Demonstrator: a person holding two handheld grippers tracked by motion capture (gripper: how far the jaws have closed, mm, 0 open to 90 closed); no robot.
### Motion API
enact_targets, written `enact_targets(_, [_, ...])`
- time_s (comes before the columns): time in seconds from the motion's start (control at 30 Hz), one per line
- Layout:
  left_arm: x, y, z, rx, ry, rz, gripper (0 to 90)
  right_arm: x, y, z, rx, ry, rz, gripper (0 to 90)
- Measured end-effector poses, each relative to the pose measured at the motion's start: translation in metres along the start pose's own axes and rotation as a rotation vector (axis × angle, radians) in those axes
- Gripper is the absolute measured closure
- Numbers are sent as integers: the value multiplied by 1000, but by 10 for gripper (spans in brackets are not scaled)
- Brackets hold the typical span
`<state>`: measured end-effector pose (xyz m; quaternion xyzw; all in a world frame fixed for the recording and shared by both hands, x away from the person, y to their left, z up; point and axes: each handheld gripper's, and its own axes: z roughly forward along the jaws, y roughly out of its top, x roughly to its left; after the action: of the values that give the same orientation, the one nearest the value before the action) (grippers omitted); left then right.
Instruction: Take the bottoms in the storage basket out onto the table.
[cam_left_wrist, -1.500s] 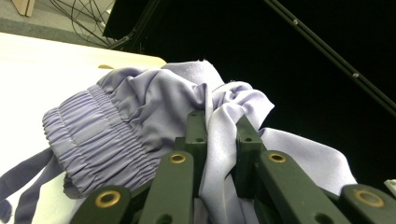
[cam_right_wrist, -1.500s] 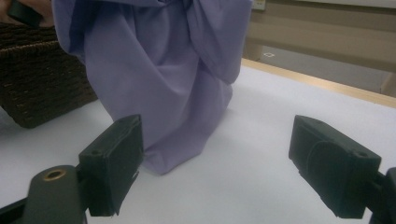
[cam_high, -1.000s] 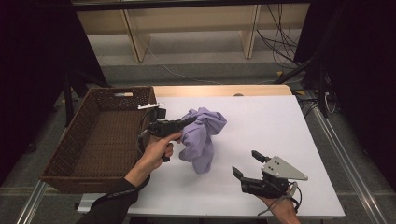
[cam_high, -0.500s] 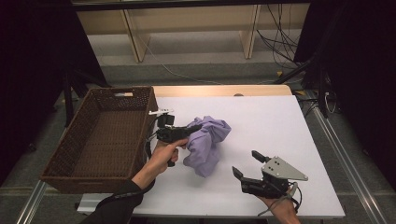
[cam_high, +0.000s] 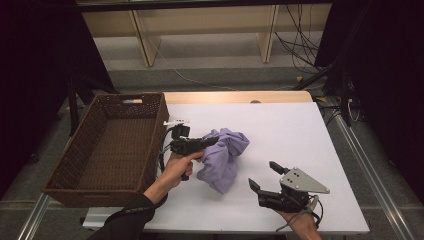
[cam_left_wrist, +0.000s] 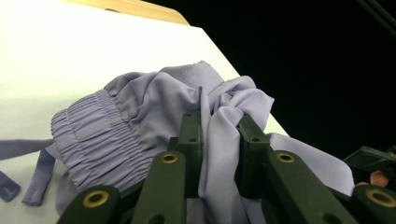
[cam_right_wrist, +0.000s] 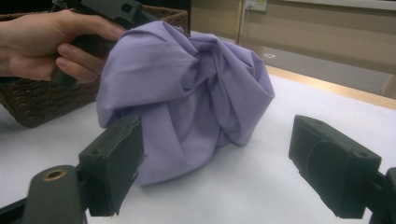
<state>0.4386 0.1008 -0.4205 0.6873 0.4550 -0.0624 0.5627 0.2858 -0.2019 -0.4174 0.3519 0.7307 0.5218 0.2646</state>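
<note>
High view sits above the table's near edge, looking forward and down. Both gripper views ride low and close; all three share the purple cloth (cam_high: 223, 156) mid-table.

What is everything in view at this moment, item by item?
garment: one, lilac, bunched up mid-table, one fold pinched between tong jaws
basket: one, dark brown wicker, at the table's left edge, nothing visible inside
table: one, white top with a wooden far edge
shelving: one unit, pale wood, behind the table
cables: several, dark, on the floor at far right
left tongs: one, black, jaws closed on the garment
right tongs: one, black with a grey plate, jaws open, on the table's near right, apart from the garment
</note>
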Motion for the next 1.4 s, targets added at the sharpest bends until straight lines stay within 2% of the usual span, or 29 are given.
enact_targets(0.27, [0,-3,3,16,-13,9,713,0,0,0,-2,0,0,189])
enact_targets(0.37, [-3,-3,4,24,-7,46,667,0,0,0,-3,-1,2,189])
enact_targets(0.6, [-10,-4,5,48,-18,108,485,0,0,-1,-6,-5,5,189])
enact_targets(0.7, [-13,-3,4,62,-14,126,354,-1,0,-1,-6,-5,5,189])
enact_targets(0.83, [-13,-4,0,43,-27,128,250,-1,0,-1,-6,-5,4,189])
enact_targets(1.0, [-14,-6,-9,21,-35,149,198,0,0,-1,-5,-4,5,189])
enact_targets(1.13, [-19,-7,-16,5,-24,182,170,0,0,-2,-6,-5,6,189])
enact_targets(1.3, [-24,-9,-25,-22,-27,207,154,0,0,-2,-6,-5,5,188])
enact_targets(1.4, [-27,-12,-29,-24,-15,234,153,0,0,-2,-7,-4,5,188])
